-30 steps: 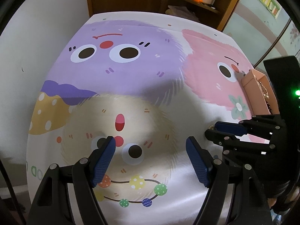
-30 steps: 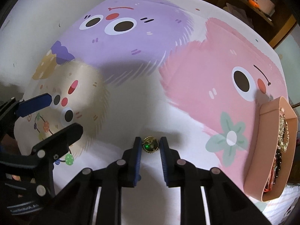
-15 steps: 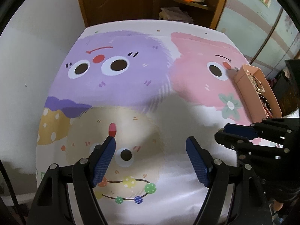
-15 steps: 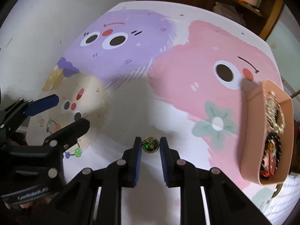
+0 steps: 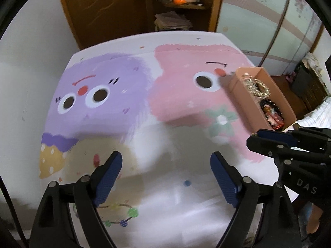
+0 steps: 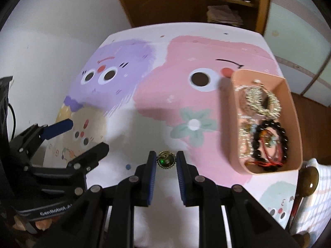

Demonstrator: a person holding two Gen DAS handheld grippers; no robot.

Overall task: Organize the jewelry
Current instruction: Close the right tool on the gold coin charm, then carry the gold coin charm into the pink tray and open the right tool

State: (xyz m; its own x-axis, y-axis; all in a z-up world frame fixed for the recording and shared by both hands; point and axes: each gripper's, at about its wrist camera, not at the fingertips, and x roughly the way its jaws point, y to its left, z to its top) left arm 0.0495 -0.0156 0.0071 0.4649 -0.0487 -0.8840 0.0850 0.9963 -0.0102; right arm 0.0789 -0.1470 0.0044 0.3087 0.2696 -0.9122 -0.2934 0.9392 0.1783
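In the right wrist view my right gripper [image 6: 165, 160] is shut on a small round gold brooch with a green stone [image 6: 165, 160], lifted above the table. A pink box [image 6: 289, 111] stands to its right, holding gold chains [image 6: 260, 101], a black bead bracelet [image 6: 283, 136] and other pieces. My left gripper [image 5: 166, 164] hovers over the cartoon tablecloth [image 5: 128, 95]; its jaws are opening and nothing is between them. The left wrist view shows the pink box [image 5: 246, 97] at the right and the right gripper's fingers [image 5: 273, 138] beside it. The left gripper [image 6: 80, 136] appears at the left of the right wrist view.
The table meets a white wall [image 5: 31, 62] on the left. Behind its far edge stand a brown wooden door [image 5: 107, 10] and shelves [image 5: 178, 2] with folded cloth and a pink organiser. A pale wardrobe [image 5: 269, 20] is at the back right. A hand [image 5: 314, 221] shows under the right gripper.
Both grippers have risen away from the table, so more of the cloth and room shows. The right one kept the brooch and drew nearer the pink box. The left jaws spread slightly wider.
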